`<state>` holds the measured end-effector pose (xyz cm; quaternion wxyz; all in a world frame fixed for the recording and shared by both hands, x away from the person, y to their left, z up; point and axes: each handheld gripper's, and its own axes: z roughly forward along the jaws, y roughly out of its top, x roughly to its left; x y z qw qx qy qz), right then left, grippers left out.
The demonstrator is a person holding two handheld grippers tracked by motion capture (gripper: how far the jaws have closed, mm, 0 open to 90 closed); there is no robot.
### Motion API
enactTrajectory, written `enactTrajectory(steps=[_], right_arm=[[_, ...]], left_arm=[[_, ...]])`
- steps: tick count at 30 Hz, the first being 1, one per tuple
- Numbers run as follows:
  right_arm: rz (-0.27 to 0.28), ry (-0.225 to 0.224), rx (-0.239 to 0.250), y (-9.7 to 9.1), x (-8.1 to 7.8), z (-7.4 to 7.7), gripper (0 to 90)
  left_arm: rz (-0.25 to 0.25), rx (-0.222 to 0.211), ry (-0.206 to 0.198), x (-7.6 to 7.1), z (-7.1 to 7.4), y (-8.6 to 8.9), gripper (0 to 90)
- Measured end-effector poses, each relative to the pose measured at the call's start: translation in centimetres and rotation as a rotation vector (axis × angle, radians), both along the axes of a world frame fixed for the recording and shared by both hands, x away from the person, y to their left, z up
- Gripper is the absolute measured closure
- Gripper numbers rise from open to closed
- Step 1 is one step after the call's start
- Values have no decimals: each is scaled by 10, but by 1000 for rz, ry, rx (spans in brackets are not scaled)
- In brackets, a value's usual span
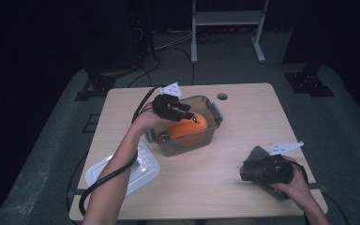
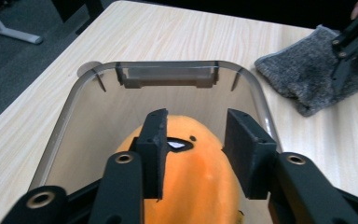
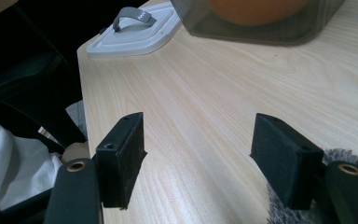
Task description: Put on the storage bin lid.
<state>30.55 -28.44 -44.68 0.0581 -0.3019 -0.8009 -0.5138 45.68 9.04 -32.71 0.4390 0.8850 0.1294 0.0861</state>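
The left gripper (image 2: pixel 196 154), jaws parted, hovers over an orange toy (image 2: pixel 193 186) lying in the clear box (image 1: pixel 213 110); placing looks complete. Next: withdraw. The right gripper (image 3: pixel 209 154) rests open.

a pale wooden bench (image 1: pixel 243 140) with rounded corners and a small round hole (image 1: pixel 222 96) near its far edge. a clear smoky container (image 1: pixel 211 133) stands near the middle, toward the far edge. a white lid (image 1: pixel 145 171) lies at the near left corner, and a grey cloth (image 1: pixel 255 161) lies near the near right corner.
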Motion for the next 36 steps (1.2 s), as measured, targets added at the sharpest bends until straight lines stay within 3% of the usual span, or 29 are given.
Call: enactTrajectory(steps=[11,13,19,25,36], right_arm=[[-18,-21,-15,0,-1,1,308],[-24,-40,-39,1,-2,2,288],[-43,-57,-48,3,-2,3,253],[-48,-59,-52,3,-2,3,248],[-50,-62,-66,2,-3,2,249]], left_arm=[[21,-5,-12,-9,4,13,505],[23,-9,-11,-10,4,15,496],[19,-31,-2,-14,6,20,461],[16,-44,7,-18,8,20,421],[7,-68,-13,-30,17,22,282]])
